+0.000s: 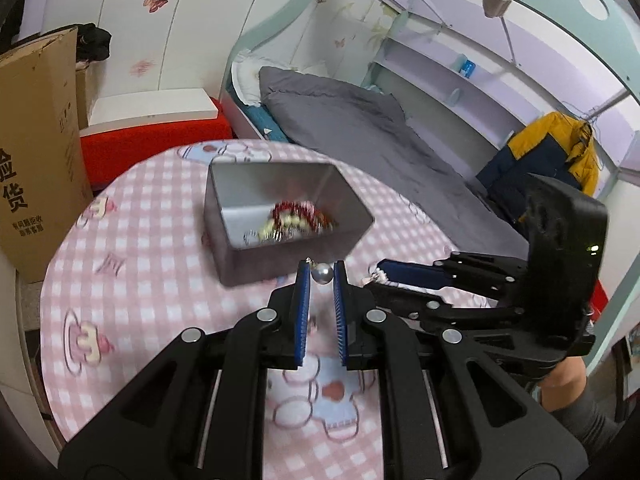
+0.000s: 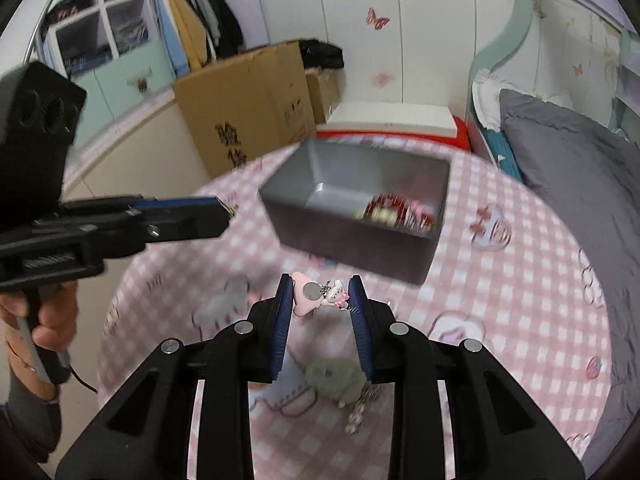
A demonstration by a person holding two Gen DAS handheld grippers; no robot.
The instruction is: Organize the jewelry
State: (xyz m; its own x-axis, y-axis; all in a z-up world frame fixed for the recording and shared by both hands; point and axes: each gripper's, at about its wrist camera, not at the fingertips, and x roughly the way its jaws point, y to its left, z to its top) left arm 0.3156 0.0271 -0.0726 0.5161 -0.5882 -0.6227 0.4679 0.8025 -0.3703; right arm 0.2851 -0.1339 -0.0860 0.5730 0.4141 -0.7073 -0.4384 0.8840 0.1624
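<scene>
A grey rectangular box (image 1: 228, 216) stands on the round table with red and pearl jewelry (image 1: 294, 220) inside; it also shows in the right wrist view (image 2: 344, 240). My left gripper (image 1: 321, 274) is shut on a pearl earring (image 1: 322, 274), held just in front of the box. My right gripper (image 2: 320, 296) is shut on a pink charm piece (image 2: 310, 294) with a small white figure, near the box's front wall. A fuzzy pale-green charm with beads (image 2: 340, 376) lies on the table under the right gripper.
The table has a pink checked cloth (image 1: 132, 280). A cardboard box (image 1: 36, 152) stands to the left, a bed with a grey duvet (image 1: 360, 128) behind. The right gripper (image 1: 384, 276) shows beside the left one; the left gripper (image 2: 228, 210) shows at left.
</scene>
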